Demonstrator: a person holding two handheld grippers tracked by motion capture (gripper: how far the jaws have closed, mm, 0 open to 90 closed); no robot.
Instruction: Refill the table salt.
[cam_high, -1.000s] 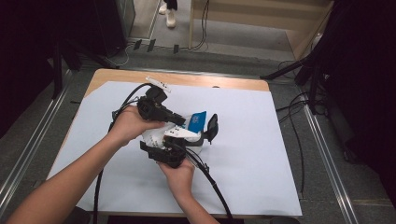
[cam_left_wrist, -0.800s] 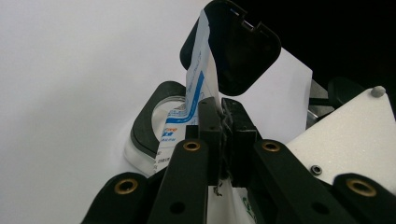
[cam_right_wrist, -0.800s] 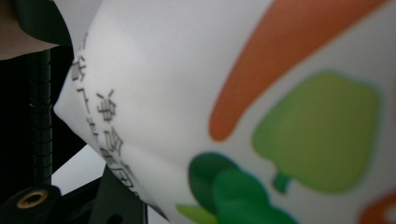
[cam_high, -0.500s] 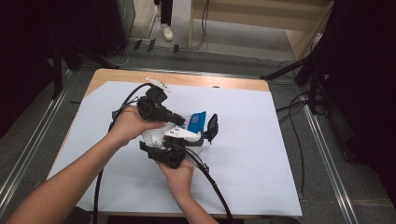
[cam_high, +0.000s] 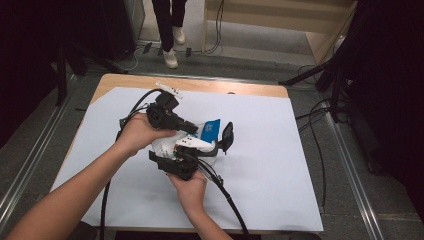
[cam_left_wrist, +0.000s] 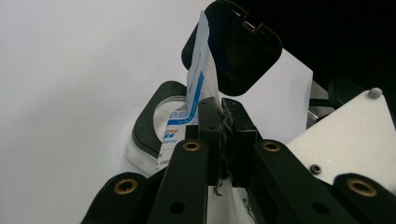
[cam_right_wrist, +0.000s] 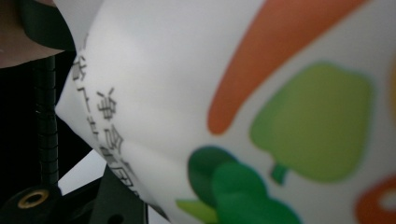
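at the middle of the table (cam_high: 300, 150), our left gripper (cam_left_wrist: 223, 128) is clamped on the blue-and-white packet (cam_left_wrist: 198, 88), its lower end already in the open black-rimmed container (cam_left_wrist: 154, 121), while our right gripper (cam_high: 175, 162) grips the white printed bag (cam_right_wrist: 233, 93); seating and closing the lid (cam_left_wrist: 238, 44) remain.
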